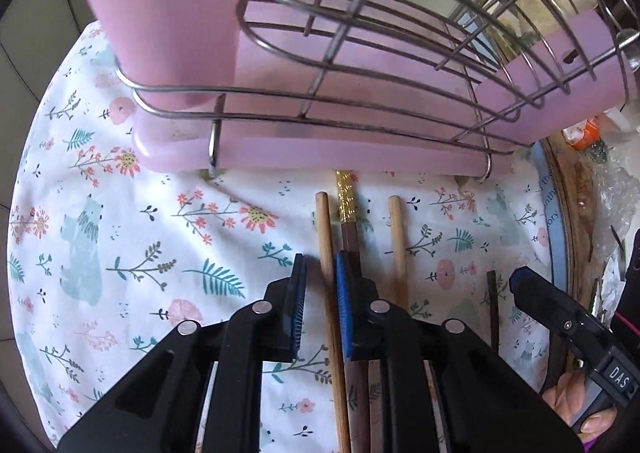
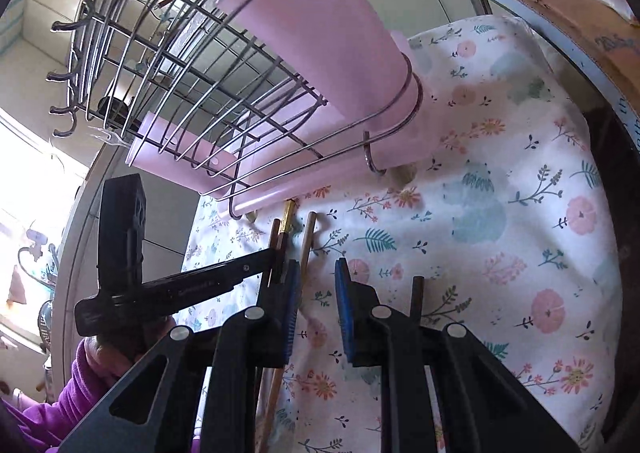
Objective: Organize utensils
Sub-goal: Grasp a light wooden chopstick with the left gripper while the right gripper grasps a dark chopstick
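Left wrist alone shows 3 chopsticks (image 1: 329, 253) separated.

Black left tool (image 1: 321, 289), blue ribbed pads (image 1: 343, 305), silver rivets, purple sleeve (image 2: 60, 409)

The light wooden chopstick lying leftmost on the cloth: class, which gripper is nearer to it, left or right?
Left. The left gripper straddles that light wooden chopstick, pads either side and open. The right gripper hangs open over bare floral cloth, off to the chopsticks' right.
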A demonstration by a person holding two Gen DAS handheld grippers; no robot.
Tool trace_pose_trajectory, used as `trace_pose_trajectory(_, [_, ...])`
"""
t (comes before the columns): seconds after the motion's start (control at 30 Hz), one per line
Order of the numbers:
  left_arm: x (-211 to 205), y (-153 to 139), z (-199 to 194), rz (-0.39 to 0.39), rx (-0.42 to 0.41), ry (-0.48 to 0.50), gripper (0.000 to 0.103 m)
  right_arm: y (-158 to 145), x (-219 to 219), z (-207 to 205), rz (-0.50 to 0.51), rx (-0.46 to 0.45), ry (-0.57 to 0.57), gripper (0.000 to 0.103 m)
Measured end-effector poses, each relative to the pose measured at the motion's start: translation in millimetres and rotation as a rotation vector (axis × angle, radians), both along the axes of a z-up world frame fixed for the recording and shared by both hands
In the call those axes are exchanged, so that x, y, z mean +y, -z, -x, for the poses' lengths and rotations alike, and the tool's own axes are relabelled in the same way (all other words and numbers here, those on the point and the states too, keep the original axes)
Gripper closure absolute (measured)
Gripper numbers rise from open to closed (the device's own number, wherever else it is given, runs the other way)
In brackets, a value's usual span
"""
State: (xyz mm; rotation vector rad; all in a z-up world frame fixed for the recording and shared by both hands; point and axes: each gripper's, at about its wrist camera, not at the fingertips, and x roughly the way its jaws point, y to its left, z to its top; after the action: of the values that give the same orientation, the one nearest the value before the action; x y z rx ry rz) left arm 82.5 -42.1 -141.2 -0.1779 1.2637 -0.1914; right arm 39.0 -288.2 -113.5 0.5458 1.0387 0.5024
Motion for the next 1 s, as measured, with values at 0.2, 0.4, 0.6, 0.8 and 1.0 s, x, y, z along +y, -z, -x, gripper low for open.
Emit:
trace_pose_trajectory(0.2, [6, -6, 1, 0.021, -0.006, -0.018, 0.097, 6, 12, -11, -0.039, 0.057, -0.034, 0.085])
trace_pose_trajectory(0.4, [31, -18, 16, 0.020, -0.029, -0.040, 0.097, 11, 40, -27, -0.032, 0.121, -0.082, 0.084])
trace_pose_trajectory(0.6, [52, -15, 18, 0.008, -0.009, -0.068, 0.097, 19, 67, -46, 0.067, 0.173, -0.112, 0.083])
trace_pose_trajectory(0.8, [65, -10, 15, 0.002, 0.013, -0.056, 0.097, 30, 84, -57, 0.156, 0.202, -0.099, 0.083])
trace_pose_trajectory(1.0, [60, -4, 8, -0.011, 0.038, -0.024, 0.097, 37, 99, -66, 0.180, 0.199, -0.089, 0.083])
